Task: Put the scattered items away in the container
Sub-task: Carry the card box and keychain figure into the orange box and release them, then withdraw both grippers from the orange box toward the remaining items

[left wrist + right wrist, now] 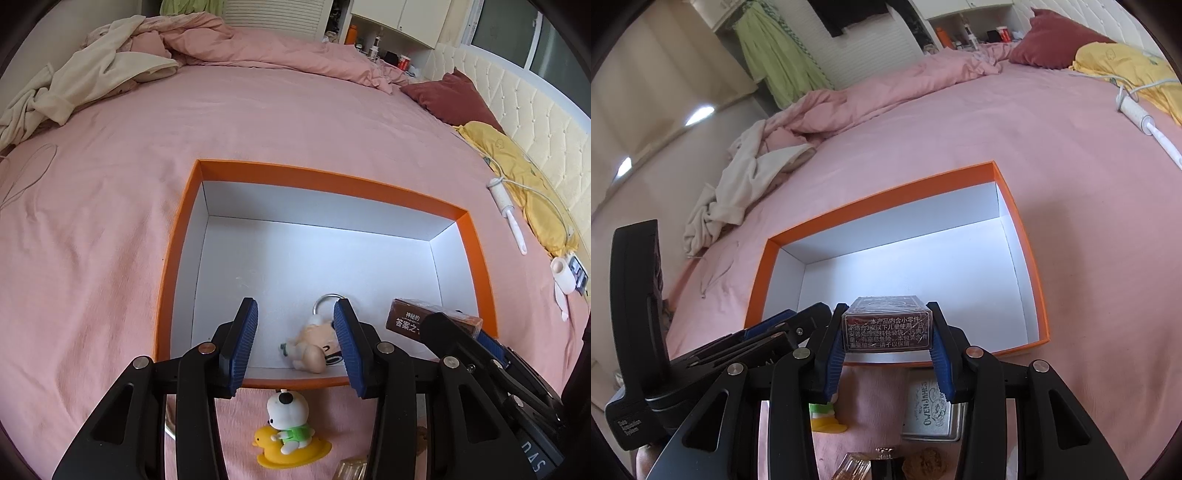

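One orange-walled, white-lined box [476,236] sits open on the pink bedsheet [110,221]. Inside it, at the near wall, lies a small plush keychain figure [312,341] with its metal ring [327,300] pointing to the far side. The rest of the box floor is bare.

The left gripper [295,343] hangs over the near edge of the box with its blue pads spread wide and nothing between them; the plush figure lies below the gap.

The right gripper [886,334] is clamped on a dark brown card pack [886,325] printed with Chinese text, held level above the near edge of the box. In the left wrist view the same pack [410,317] appears over the near right corner.

Several items lie outside the box on the near side: a white dog figure on a yellow duck [290,432] just beside the near wall, a silver tin lettered "OWEN JAMES" [932,413], a clear bottle [851,467] and a brown lumpy object [925,463].

Farther off, a cream garment [92,81] lies far left, a maroon pillow [448,98] far right, and a yellow cloth [517,170] with a white corded device [504,206] at right.
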Demonstrator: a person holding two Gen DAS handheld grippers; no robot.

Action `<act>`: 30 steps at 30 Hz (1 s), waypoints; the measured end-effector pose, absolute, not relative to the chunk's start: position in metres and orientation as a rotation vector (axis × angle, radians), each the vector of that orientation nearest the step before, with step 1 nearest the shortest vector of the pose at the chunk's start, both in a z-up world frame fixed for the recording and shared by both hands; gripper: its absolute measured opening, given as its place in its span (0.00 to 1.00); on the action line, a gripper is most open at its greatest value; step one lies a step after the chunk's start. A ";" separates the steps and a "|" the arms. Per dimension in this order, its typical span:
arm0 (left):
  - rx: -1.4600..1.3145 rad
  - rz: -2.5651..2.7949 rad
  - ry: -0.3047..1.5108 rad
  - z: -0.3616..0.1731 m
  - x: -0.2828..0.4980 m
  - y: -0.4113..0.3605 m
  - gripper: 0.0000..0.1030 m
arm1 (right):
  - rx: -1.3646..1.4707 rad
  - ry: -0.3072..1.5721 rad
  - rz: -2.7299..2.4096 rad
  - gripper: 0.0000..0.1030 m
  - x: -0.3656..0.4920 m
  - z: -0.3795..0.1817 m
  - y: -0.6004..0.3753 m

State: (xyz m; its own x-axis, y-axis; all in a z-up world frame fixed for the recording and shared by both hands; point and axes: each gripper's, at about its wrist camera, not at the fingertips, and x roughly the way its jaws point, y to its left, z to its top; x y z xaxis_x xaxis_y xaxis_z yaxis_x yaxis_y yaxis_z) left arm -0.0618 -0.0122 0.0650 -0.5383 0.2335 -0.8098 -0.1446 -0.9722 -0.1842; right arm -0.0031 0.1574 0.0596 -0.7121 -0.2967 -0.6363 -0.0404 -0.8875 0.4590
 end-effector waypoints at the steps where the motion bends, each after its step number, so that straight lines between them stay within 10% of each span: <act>1: -1.377 2.577 -0.147 0.065 -0.062 -0.013 0.43 | 1.119 -0.681 -2.698 0.39 -0.003 0.060 0.157; 30: -1.321 2.600 -0.350 0.077 -0.054 -0.034 0.50 | 1.048 -0.675 -2.733 0.62 0.011 0.072 0.156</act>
State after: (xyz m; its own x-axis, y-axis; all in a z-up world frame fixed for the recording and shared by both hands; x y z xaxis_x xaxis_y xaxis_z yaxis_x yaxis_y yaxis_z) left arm -0.0536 -0.0337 0.0774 -0.5789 0.2860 -0.7636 -0.0739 -0.9510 -0.3001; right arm 0.0112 0.1559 0.0723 -0.7481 -0.2808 -0.6013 -0.0315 -0.8900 0.4549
